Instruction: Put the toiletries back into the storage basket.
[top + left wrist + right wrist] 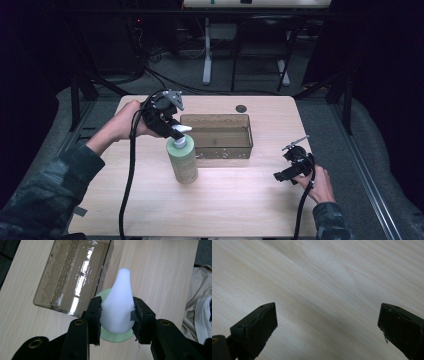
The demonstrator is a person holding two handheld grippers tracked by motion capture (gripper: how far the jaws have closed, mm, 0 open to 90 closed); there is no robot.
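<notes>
Left tool (181,131) clamped on upright green bottle's (183,161) white pump (183,129), beside clear bin (220,136)

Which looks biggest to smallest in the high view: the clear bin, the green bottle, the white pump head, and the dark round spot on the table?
1. Clear bin
2. Green bottle
3. White pump head and dark round spot look too alike to rank.

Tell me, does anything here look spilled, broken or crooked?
Nothing spilled. The bottle stands upright beside the empty bin, with the left gripper shut on its white pump. One small oddity: frayed tape on the gripper pads.
</notes>
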